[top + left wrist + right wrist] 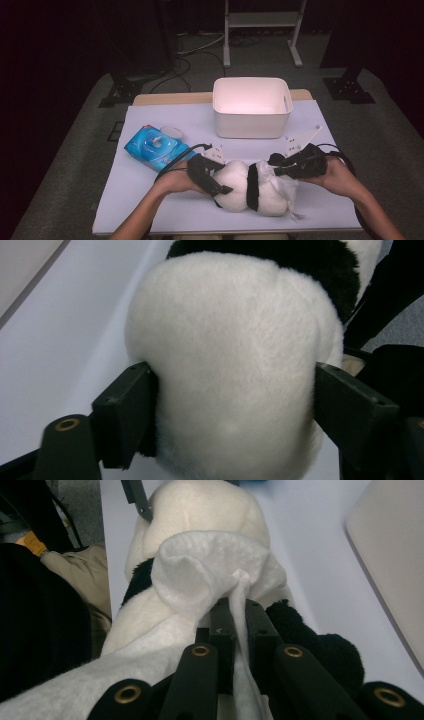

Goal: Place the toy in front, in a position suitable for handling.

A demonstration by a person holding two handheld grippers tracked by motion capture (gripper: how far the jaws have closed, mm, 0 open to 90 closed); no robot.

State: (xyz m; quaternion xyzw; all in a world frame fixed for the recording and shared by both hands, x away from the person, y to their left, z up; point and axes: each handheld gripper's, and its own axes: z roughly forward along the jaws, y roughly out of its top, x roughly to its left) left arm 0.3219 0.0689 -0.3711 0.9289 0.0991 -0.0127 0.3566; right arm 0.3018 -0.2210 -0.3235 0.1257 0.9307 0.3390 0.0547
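A black-and-white plush panda (239, 186) lies on its side near the front edge of the white table (145, 200). My left gripper (223, 176) comes from the left, its jaws clamped on the toy's round white end (230, 340), and both pads (125, 405) press into the fur. A white wipe (286, 189) is draped over the toy's right end. My right gripper (278, 169) is shut on a pinched fold of that wipe (200, 570), with its jaws (239, 609) together over a black plush part (320, 650).
A white plastic bin (252, 127) stands at the back centre of the table. A blue pack of wet wipes (152, 147) lies to the left, with a round white lid (171, 131) beside it. Dark floor and stand legs surround the table.
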